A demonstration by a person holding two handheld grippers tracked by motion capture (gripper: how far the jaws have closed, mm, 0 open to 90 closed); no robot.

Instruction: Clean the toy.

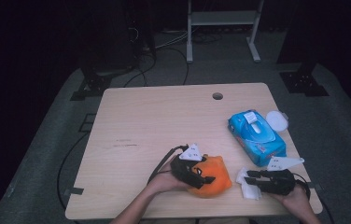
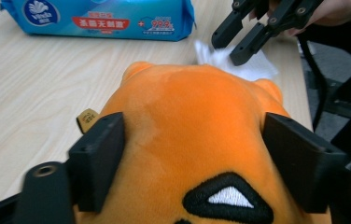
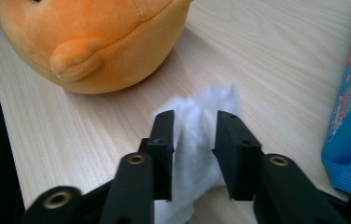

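An orange plush toy (image 1: pixel 216 179) lies near the table's front edge. My left gripper (image 1: pixel 204 176) reaches over it from the left. In the left gripper view its two jaws sit on either side of the plush toy (image 2: pixel 183 93) and press into its sides. To the right, a crumpled white wipe (image 1: pixel 248 190) rests on the wood. My right gripper (image 1: pixel 249 176) is low over it. In the right gripper view the wipe (image 3: pixel 211 98) stands between the parted jaws of the right gripper (image 3: pixel 194 119), loose on the table.
A blue pack of wet wipes (image 1: pixel 256 137) lies behind the right hand, with a round white lid (image 1: pixel 277 121) beside it. The wooden table (image 1: pixel 155 121) has a cable hole (image 1: pixel 217 96) at the back. Cables trail on the floor to the left.
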